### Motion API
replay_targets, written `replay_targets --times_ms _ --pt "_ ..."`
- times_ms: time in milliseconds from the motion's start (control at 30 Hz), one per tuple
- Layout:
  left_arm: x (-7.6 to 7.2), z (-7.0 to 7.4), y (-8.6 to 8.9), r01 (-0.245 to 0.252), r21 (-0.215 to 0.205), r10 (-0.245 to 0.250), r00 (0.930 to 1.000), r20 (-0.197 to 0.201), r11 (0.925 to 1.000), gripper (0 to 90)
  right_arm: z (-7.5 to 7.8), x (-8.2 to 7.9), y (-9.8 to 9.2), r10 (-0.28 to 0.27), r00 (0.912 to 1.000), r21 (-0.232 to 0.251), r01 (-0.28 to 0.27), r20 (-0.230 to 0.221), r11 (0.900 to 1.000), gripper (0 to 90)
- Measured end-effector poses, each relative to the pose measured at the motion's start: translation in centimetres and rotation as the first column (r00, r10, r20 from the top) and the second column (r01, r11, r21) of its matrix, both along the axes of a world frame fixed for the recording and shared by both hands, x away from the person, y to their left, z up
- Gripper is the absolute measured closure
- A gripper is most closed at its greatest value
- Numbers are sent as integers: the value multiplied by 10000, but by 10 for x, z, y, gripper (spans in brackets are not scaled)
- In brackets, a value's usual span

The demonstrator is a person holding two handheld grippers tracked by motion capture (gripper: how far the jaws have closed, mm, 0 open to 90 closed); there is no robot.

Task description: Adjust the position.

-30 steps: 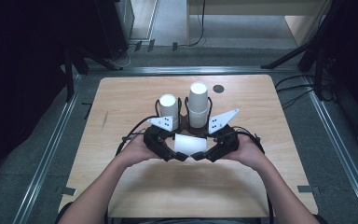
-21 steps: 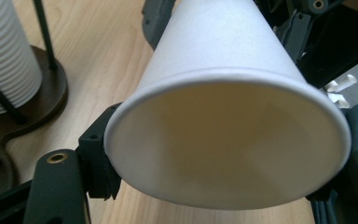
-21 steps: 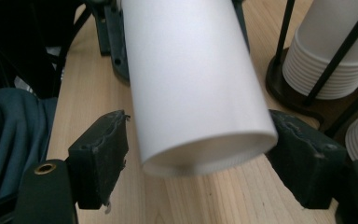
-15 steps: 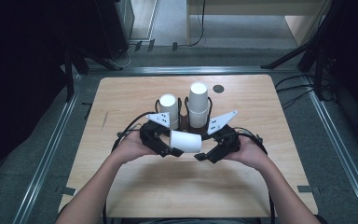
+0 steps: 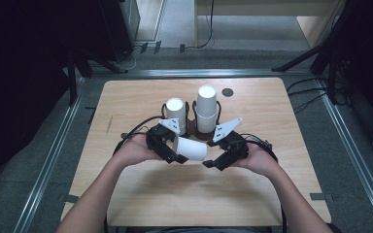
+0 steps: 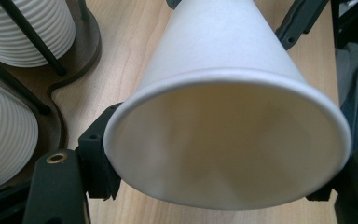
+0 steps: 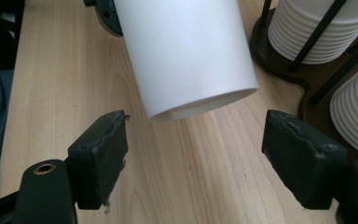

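1. The paper cup point(image 5: 190, 149) lay on its side, held off the wooden bench point(image 5: 175, 194), just in front of the dark cup holder point(image 5: 192, 127).
2. The left gripper point(image 5: 172, 154) pinched the cup near its open rim; in the left gripper view the rim point(image 6: 223, 140) sat wedged between the two black fingers point(image 6: 98, 163), mouth toward the camera.
3. The right gripper point(image 5: 212, 162) sat just right of the cup base, fingers spread, pads not touching the cup. Its jaws had just been opening.
4. In the right gripper view the cup base point(image 7: 191, 60) hung ahead of and between the two fingers point(image 7: 100, 154), clear of both, bench showing under it.
5. Two stacks of white cups stood in the holder behind the held cup: a shorter stack point(image 5: 176, 112) on the left, a taller stack point(image 5: 207, 108) on the right.
6. A small dark round spot point(image 5: 228, 91) sat on the bench beyond the holder, to its right.
7. Both of the person's forearms point(image 5: 102, 194) came in from the near edge, one hand on each gripper, on either side of the cup.
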State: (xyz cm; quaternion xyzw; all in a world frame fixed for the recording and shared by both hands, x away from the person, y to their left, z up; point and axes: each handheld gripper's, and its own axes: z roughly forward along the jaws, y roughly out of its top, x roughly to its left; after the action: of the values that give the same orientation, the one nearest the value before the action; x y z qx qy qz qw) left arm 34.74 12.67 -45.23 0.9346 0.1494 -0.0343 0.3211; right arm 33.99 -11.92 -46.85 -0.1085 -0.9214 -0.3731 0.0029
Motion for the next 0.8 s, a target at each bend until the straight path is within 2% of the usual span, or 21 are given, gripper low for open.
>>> replay_targets --times_ms 233,333,533,700,800 --pt "3 -7 -8 171 635 -179 9998 116 9978 252 -10 4 5 87 9999 -305 -90 -72 9995 228" --pt "3 -11 -11 228 838 -227 9997 -14 9962 252 -12 4 7 148 9998 -309 -152 -107 9994 228" --pt "0 -16 -21 453 940 -431 9987 -254 9945 251 -14 2 14 311 9994 -357 -315 -127 9989 230" --pt "-3 -17 -26 655 1035 -631 9977 -263 9925 250 -16 0 19 486 9987 -476 -493 -159 9976 236" --pt "-3 -17 -28 692 1032 -665 9974 -294 9923 249 -16 -1 22 575 9981 -541 -586 -212 9968 281"
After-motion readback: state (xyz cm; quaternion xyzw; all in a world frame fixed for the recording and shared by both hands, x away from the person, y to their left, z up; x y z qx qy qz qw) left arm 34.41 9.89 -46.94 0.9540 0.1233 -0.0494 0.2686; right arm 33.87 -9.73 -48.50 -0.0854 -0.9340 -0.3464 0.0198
